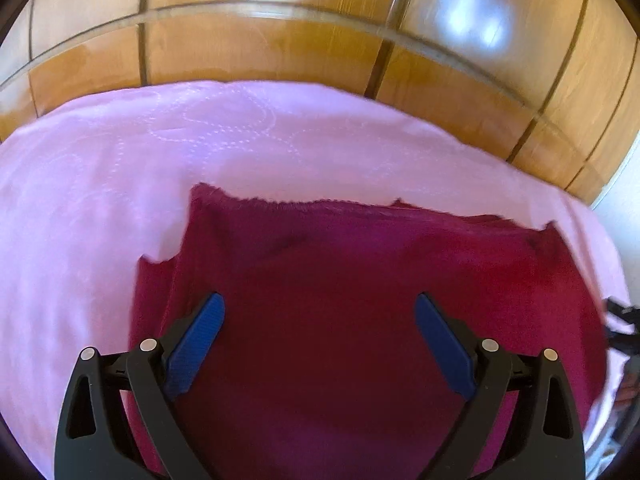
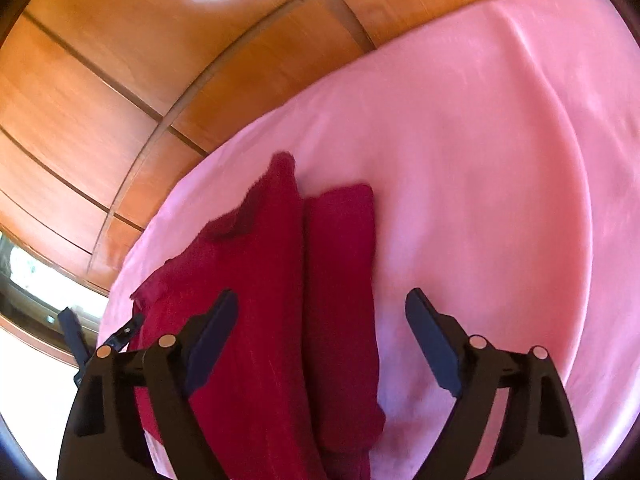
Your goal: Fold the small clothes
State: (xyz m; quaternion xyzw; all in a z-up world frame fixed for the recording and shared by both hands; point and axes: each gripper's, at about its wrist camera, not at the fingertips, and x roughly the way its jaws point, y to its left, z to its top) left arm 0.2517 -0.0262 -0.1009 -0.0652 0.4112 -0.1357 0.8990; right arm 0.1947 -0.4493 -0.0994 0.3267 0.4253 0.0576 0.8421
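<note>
A dark red knit garment (image 1: 360, 280) lies on a pink quilted cover (image 1: 160, 140). In the left wrist view it spreads wide under my left gripper (image 1: 319, 308), which is open and empty above it. In the right wrist view the garment (image 2: 272, 280) shows as two folded layers side by side on the pink cover (image 2: 480, 160). My right gripper (image 2: 322, 308) is open and empty, hovering over the garment's right edge. The other gripper's tip (image 2: 72, 332) shows at the lower left there.
Wooden panelled doors (image 1: 260, 48) stand behind the cover, also in the right wrist view (image 2: 100, 80). A bright window area (image 2: 32, 276) is at the left. The pink cover extends far to the right in the right wrist view.
</note>
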